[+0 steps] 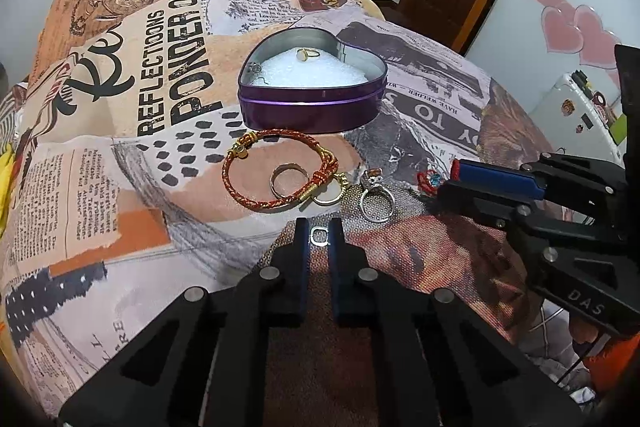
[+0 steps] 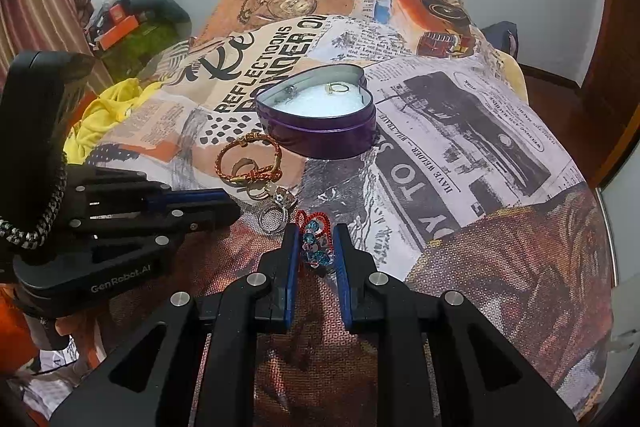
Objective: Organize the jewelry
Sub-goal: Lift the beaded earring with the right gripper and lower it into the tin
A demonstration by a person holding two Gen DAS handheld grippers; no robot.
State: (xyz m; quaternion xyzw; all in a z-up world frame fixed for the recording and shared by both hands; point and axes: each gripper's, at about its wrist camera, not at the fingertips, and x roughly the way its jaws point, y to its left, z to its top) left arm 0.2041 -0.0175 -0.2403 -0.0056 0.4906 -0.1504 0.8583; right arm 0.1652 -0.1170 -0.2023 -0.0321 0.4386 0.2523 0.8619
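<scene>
**Two pieces in my grips, most jewelry still on the bed**

My left gripper (image 1: 319,235) is closed on a small silver ring (image 1: 319,236). My right gripper (image 2: 316,247) pinches the red and blue beaded piece (image 2: 316,241). The purple heart tin (image 1: 312,107) holds one gold ring (image 1: 307,54) and something small I cannot identify. The red braided bracelet (image 1: 276,171), two plain rings and the stone ring (image 1: 376,197) wait near the tin on the blanket (image 1: 120,167). No lid is visible.

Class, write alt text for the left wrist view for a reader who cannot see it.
The left gripper pinches a small silver ring above a printed bedspread. Beyond lie a red-and-gold braided bracelet, loose rings and an open purple heart-shaped tin.
</scene>
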